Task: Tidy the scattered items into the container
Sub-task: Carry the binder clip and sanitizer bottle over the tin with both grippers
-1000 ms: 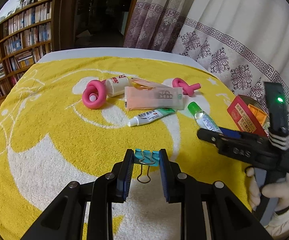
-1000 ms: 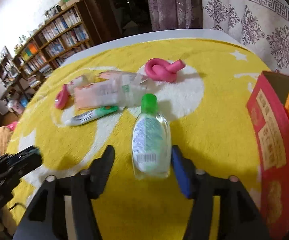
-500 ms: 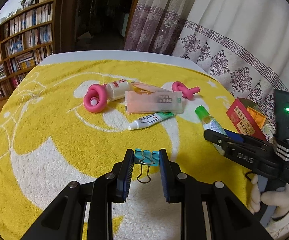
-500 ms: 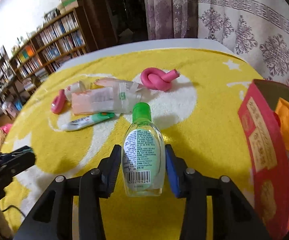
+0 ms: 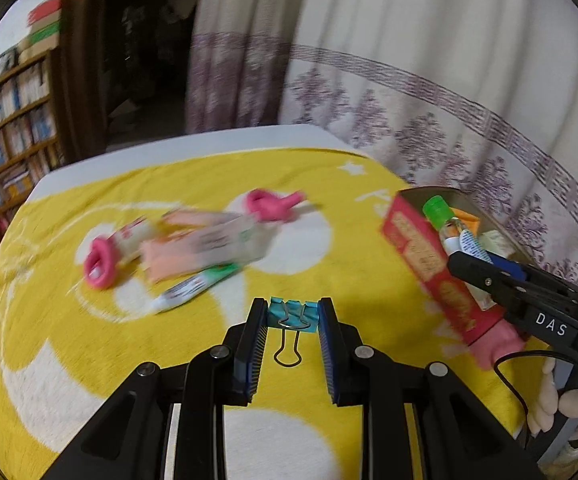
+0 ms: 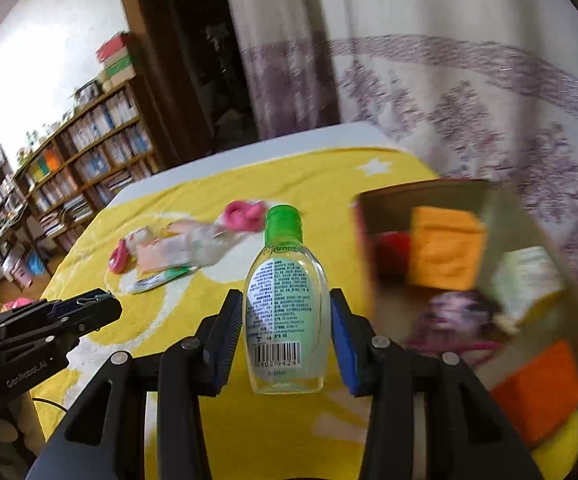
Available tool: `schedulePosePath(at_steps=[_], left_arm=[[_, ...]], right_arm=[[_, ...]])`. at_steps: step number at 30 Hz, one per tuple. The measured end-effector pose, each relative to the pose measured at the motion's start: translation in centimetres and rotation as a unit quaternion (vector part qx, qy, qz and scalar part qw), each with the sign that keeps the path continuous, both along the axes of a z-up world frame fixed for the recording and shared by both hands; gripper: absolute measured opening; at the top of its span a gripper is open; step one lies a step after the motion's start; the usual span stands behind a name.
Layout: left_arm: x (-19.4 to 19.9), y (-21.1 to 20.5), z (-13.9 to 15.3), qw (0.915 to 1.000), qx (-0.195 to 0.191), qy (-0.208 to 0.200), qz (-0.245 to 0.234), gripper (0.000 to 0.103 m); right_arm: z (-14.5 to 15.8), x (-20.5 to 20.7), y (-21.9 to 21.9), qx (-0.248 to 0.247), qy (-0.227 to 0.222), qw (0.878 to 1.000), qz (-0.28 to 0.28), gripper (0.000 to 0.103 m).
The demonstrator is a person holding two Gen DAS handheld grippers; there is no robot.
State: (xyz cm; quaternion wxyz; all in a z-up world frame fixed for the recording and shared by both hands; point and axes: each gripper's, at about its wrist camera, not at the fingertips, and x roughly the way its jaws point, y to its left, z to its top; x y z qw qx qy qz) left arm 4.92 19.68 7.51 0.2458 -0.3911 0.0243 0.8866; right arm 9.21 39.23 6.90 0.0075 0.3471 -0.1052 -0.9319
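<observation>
The left gripper (image 5: 292, 316) was clamped on a teal binder clip (image 5: 291, 315) above the yellow towel (image 5: 89, 360). The right gripper (image 6: 287, 320) gripped a clear green-capped bottle (image 6: 285, 312), raised beside the open red box (image 6: 363, 240) at three o'clock. At ten o'clock, blurred, lay a tube (image 6: 161, 280), pink rings (image 6: 118, 257) and packets (image 6: 177, 248).

Home room, crowded bookshelves (image 6: 81, 168), patterned curtains (image 5: 429, 92), yellow towel-covered table (image 5: 89, 360)
</observation>
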Motion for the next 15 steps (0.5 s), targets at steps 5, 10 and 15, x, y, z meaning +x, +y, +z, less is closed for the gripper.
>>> schedulePosePath(at_steps=[5, 10, 15], left_arm=[[0.4, 5.2, 1.2, 0.9986, 0.004, 0.004, -0.052, 0.026], [0.6, 10.5, 1.8, 0.9953, 0.002, 0.003, -0.097, 0.026], [0.5, 14.1, 1.8, 0.9922, -0.001, 0.0, -0.125, 0.026]], right_arm=[[0.6, 2.2, 4.9, 0.004, 0.01, 0.999, -0.054, 0.046], [0.4, 3.1, 8.8, -0.001, 0.01, 0.995, -0.095, 0.046], [0.4, 3.4, 10.4, -0.001, 0.015, 0.994, -0.105, 0.046]])
